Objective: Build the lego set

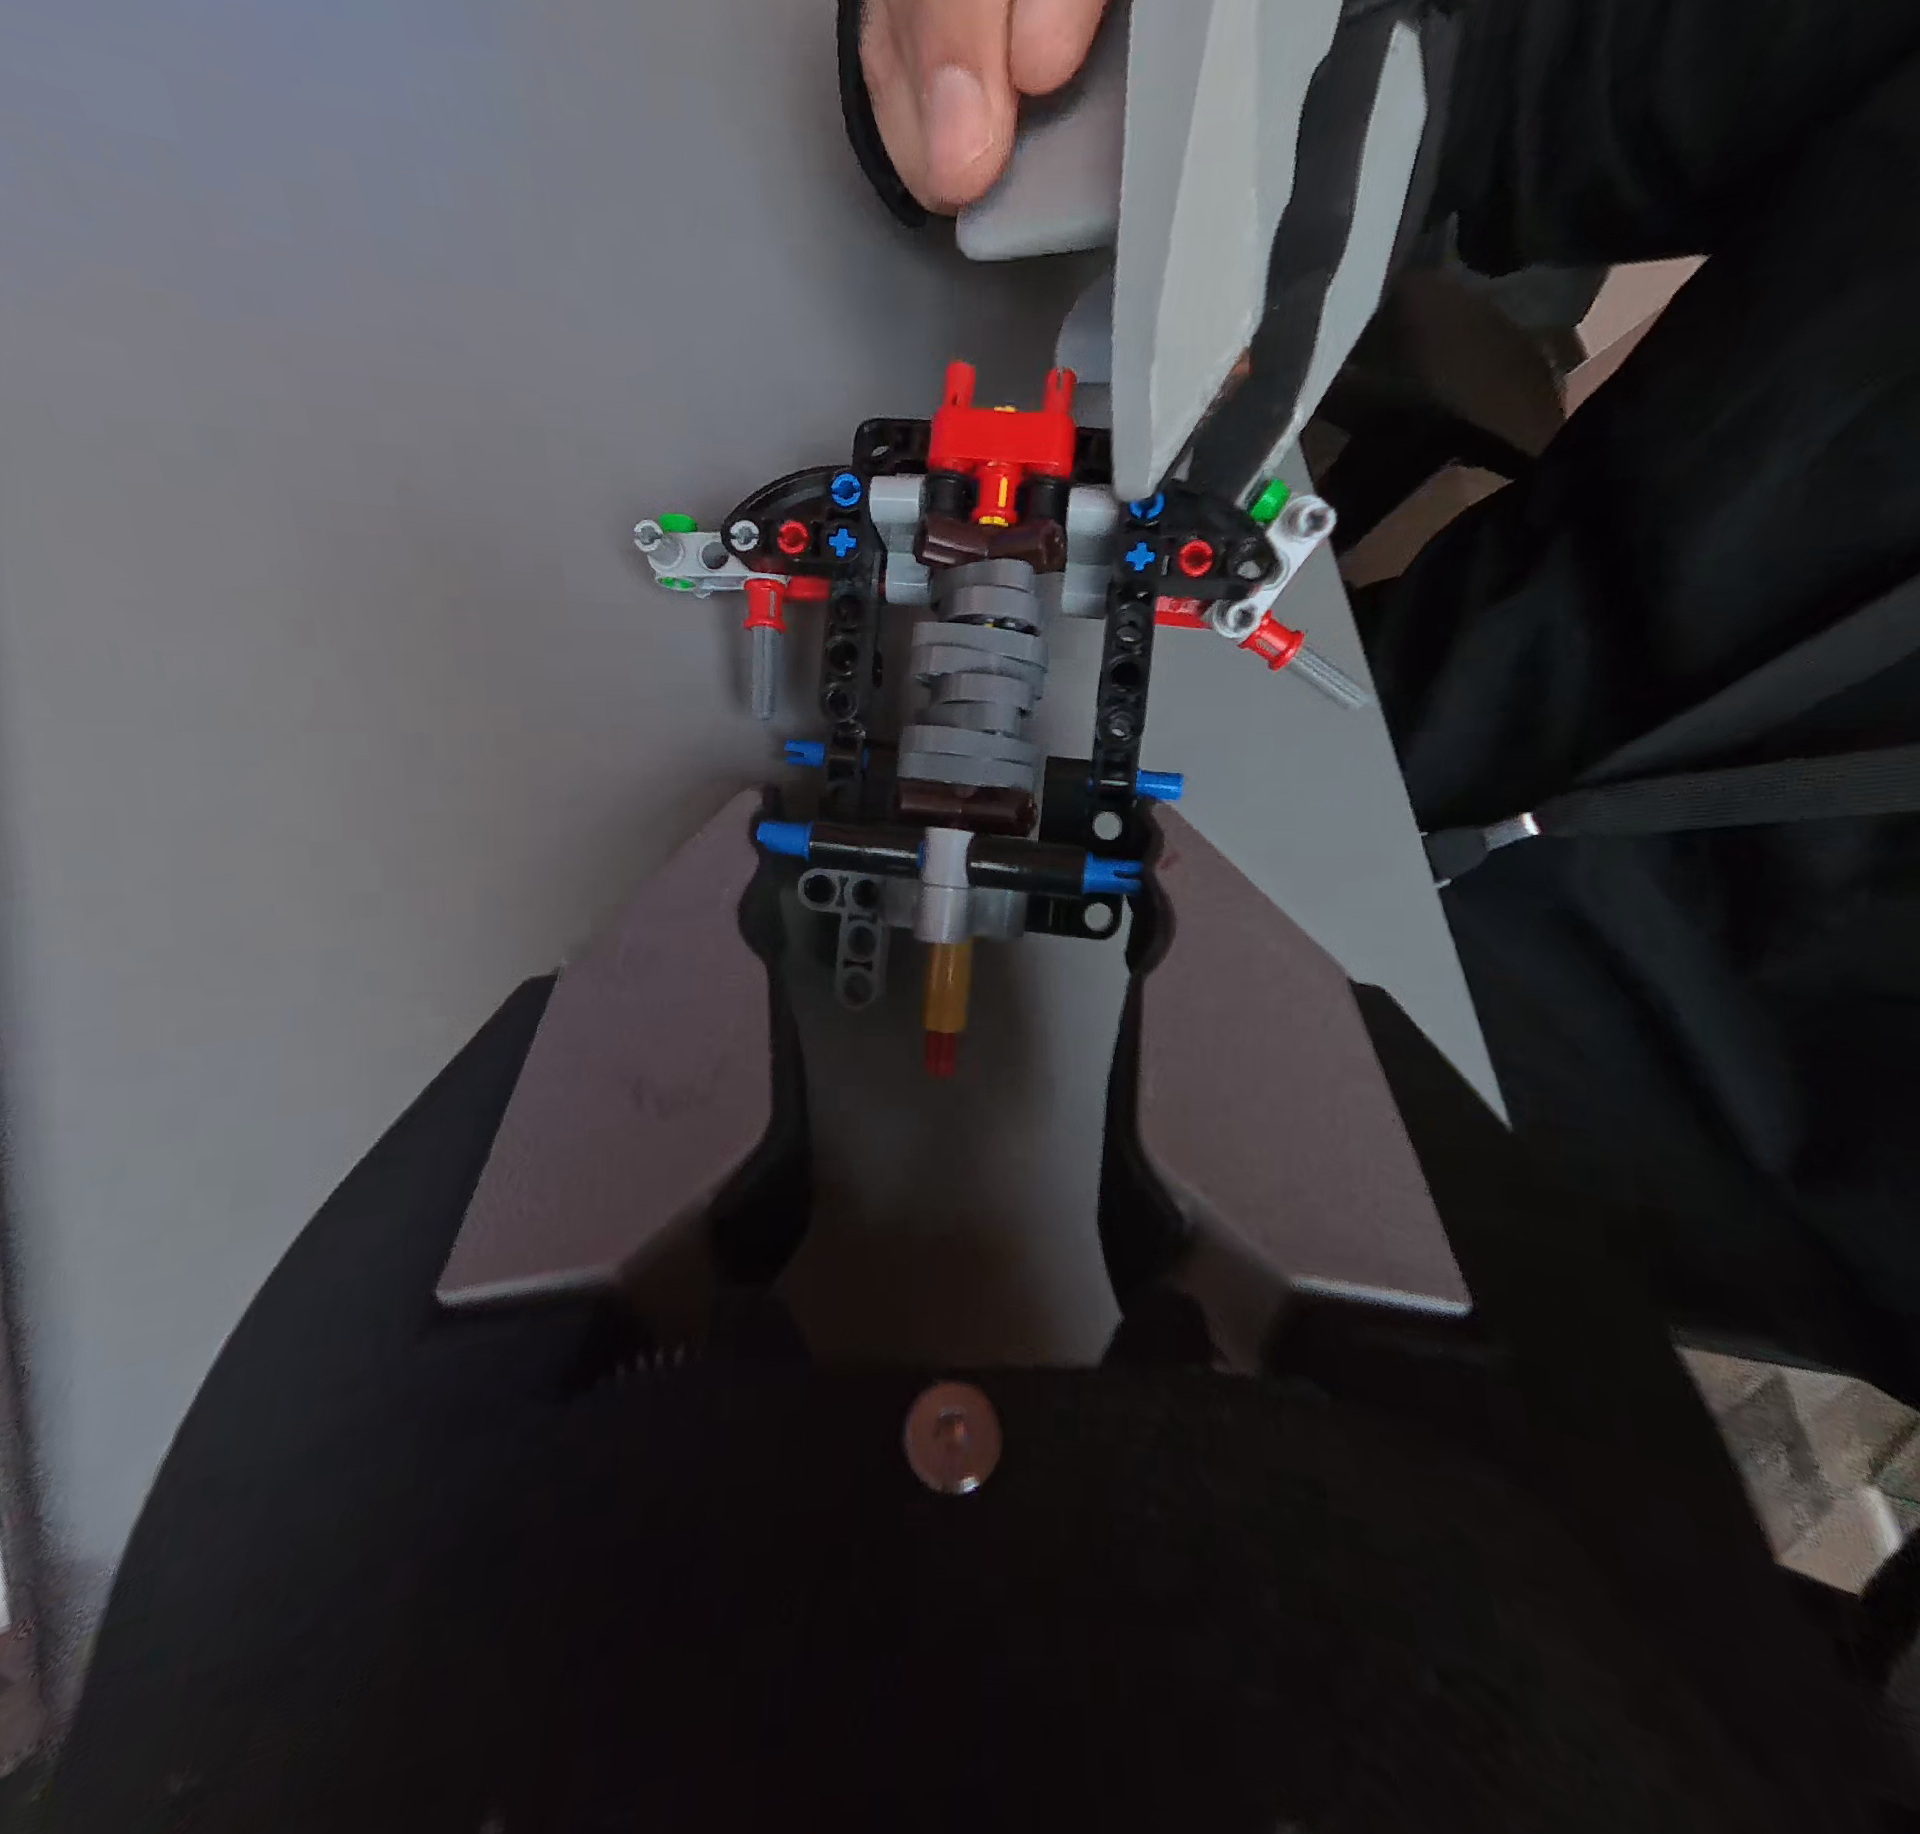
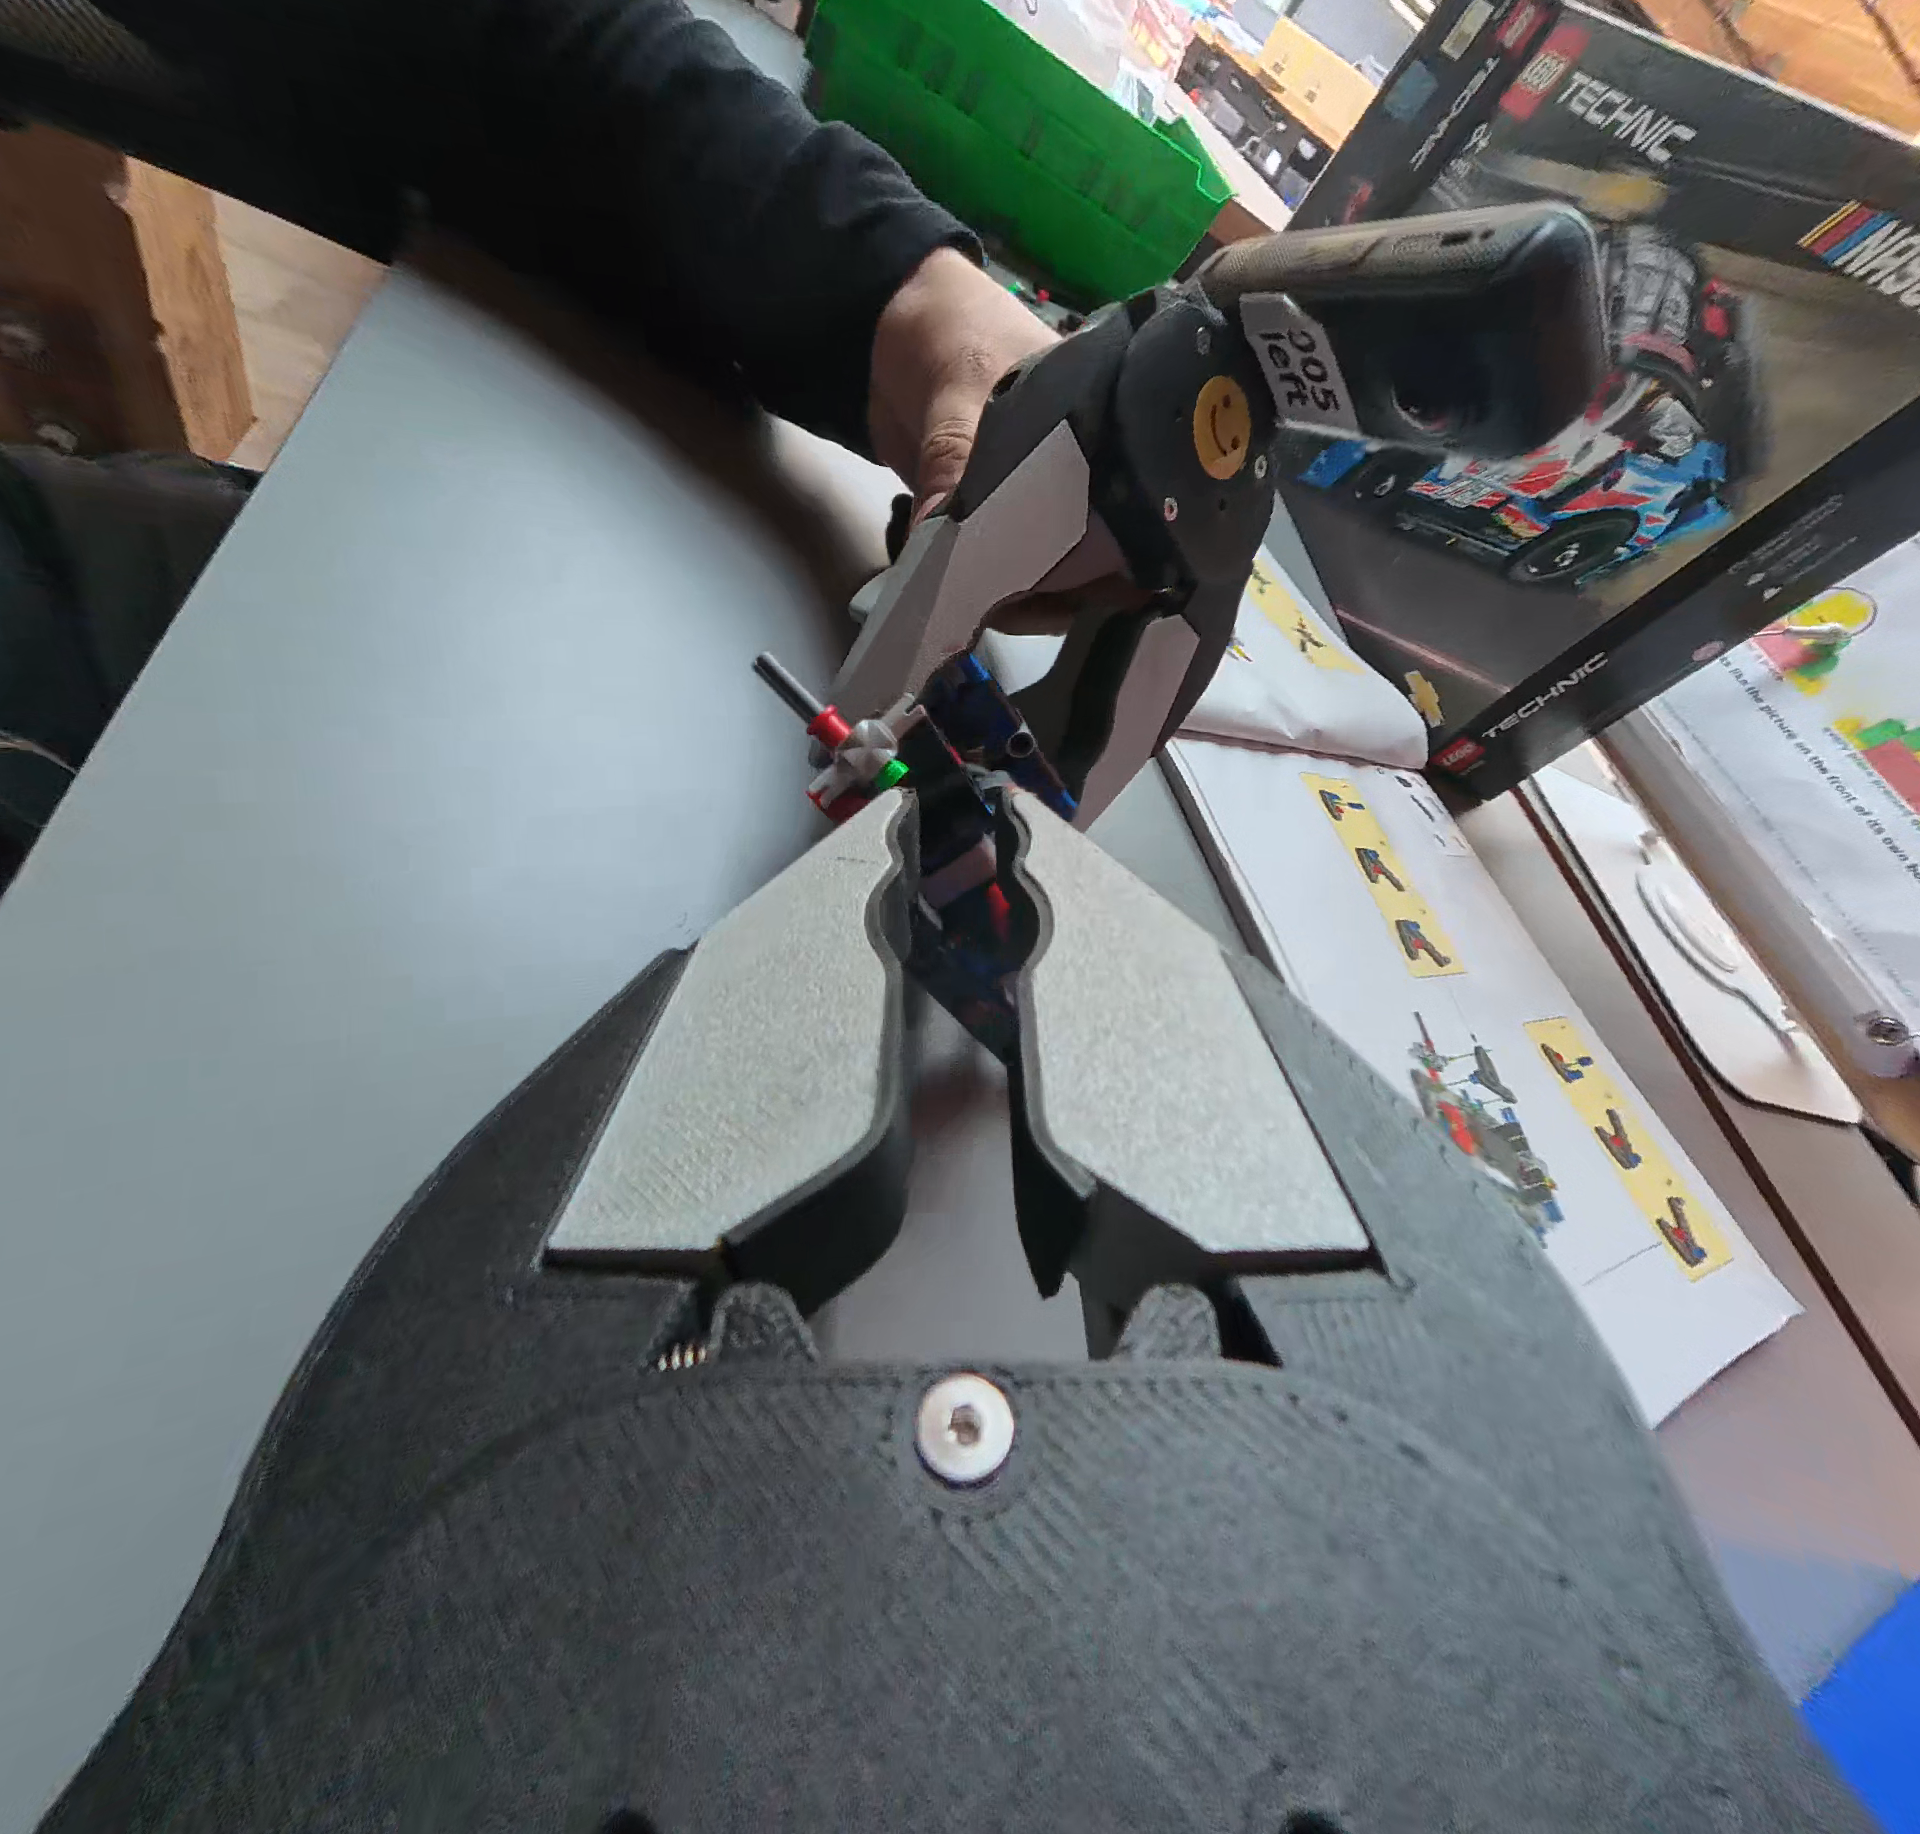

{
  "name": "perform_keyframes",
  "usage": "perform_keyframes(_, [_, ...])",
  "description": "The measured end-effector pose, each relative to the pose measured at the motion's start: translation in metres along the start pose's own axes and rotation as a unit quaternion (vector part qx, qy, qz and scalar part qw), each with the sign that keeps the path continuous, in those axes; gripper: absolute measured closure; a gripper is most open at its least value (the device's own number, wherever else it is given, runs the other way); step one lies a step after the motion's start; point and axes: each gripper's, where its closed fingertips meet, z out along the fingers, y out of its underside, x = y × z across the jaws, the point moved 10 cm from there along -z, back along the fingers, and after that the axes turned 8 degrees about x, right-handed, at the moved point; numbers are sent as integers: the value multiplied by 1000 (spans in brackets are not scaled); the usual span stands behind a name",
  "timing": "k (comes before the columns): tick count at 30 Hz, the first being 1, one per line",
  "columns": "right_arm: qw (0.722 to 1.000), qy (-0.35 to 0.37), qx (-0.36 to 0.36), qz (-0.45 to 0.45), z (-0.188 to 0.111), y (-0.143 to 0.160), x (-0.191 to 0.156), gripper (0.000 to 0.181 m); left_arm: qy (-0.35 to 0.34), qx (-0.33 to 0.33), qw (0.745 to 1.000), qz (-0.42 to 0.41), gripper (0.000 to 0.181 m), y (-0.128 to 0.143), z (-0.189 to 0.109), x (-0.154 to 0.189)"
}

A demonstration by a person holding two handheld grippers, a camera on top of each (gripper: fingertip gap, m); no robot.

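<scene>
The lego assembly has a black beam frame, stacked grey parts in its middle, a red block at the far end, blue pins, and red-and-grey axles sticking out on both sides. My left gripper is shut on its near end, above the grey table. My right gripper is shut on the assembly at its other end. In the left wrist view it comes in from the upper right onto the frame's far right corner. The left gripper also shows in the right wrist view.
A black lego box stands at the right, with printed instruction sheets lying in front of it. A green bin stands at the back. A person's hand and dark sleeve are close by. The table's edge runs at the right. Spacing between my two grippers at the tips: around 6 cm.
</scene>
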Motion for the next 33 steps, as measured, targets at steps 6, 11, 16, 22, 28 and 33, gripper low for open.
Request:
perform_keyframes(6, [999, -2, -34, -14, -3, 2, 0, 161, -15, 4, 1000, 11, 117, -1, 0, -1])
perform_keyframes(11, [999, 12, -33, -14, -1, 2, 0, 164, -26, 1, 1000, 13, 117, -3, 4, 1])
perform_keyframes(16, [999, 3, -25, 37, 1, 7, 3, 166, -53, 5, 998, 33, 117, -1, 2, 2])
perform_keyframes(22, [999, 5, -19, 34, 5, 9, 2, 166, -86, 11, 995, 46, 117, 3, 0, 6])
perform_keyframes(28, [994, -10, -31, 101, 5, 11, 8, 176, -165, -4, 980, 107, 117, 4, 5, 12])
perform_keyframes(33, [994, -15, -30, 108, 5, 14, 12, 175, -160, 4, 983, 85, 117, 4, 2, 9])
